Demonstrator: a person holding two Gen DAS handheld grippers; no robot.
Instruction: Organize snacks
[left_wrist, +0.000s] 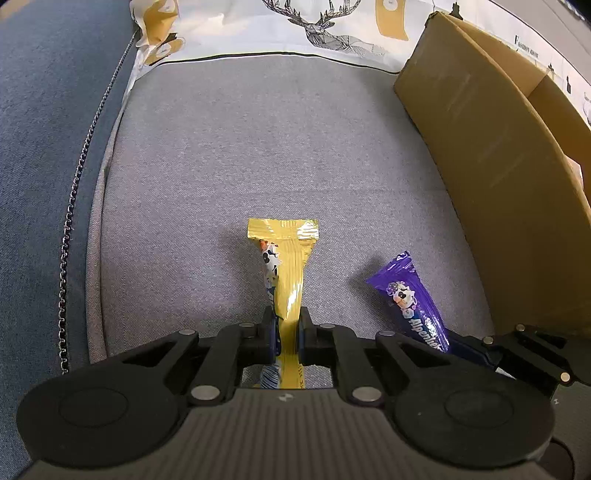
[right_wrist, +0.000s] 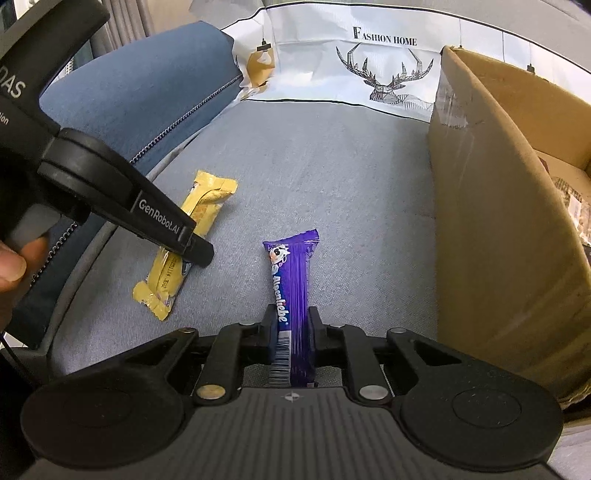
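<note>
A yellow candy stick pack lies on the grey cushion, and my left gripper is shut on its near half. To its right a purple Alpenliebe stick pack points away from me, with my right gripper shut on its barcode end. From the right wrist view the purple pack runs straight ahead between the pads. The yellow pack lies to the left there, pinched by the left gripper, which a hand holds.
An open cardboard box stands on the cushion at the right; the same box fills the right wrist view's right side, with packets inside. A white deer-print cloth lies behind. A blue cushion with a zip borders the left.
</note>
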